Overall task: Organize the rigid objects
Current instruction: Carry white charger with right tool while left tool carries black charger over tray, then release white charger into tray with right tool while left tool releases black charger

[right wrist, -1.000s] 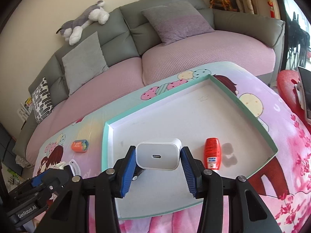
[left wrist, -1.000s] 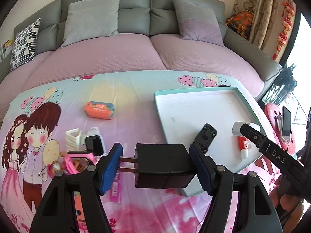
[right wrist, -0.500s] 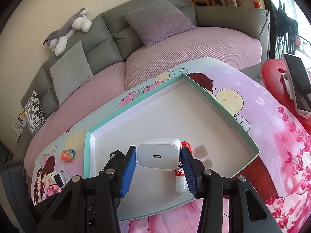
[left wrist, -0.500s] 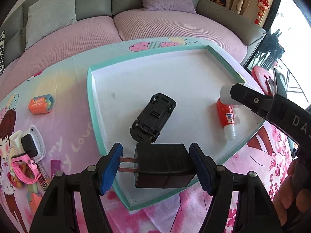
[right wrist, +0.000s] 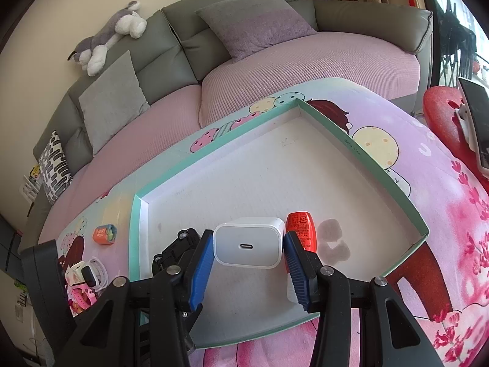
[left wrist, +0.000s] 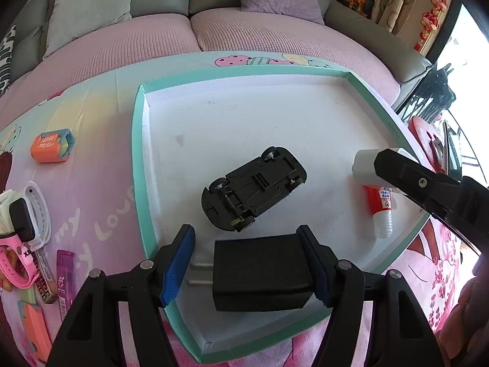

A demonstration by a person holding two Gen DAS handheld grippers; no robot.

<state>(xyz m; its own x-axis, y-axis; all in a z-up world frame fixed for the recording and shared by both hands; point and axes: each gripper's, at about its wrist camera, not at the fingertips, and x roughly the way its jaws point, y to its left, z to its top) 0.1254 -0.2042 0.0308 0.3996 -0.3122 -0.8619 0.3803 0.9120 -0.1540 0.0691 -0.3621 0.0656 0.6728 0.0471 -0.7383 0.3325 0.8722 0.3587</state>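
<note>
The left gripper (left wrist: 249,267) grasps the black charger (left wrist: 262,272), its jaws just closing a little on it, holding it over the tray (left wrist: 139,165) corner at 6 o'clock, likely to set it down below the upturned toy car (left wrist: 253,188). Matte and boxy, its prongs point to 9 o'clock. The right gripper (right wrist: 247,260) clamps the glossy white charger (right wrist: 248,246) beside the red glue bottle (right wrist: 301,229); whether either touches the floor is unclear.

Grey sofa (right wrist: 183,30) with pink seat cover, plush husky (right wrist: 107,36) on its backrest, purple cushion (right wrist: 253,21)
</note>
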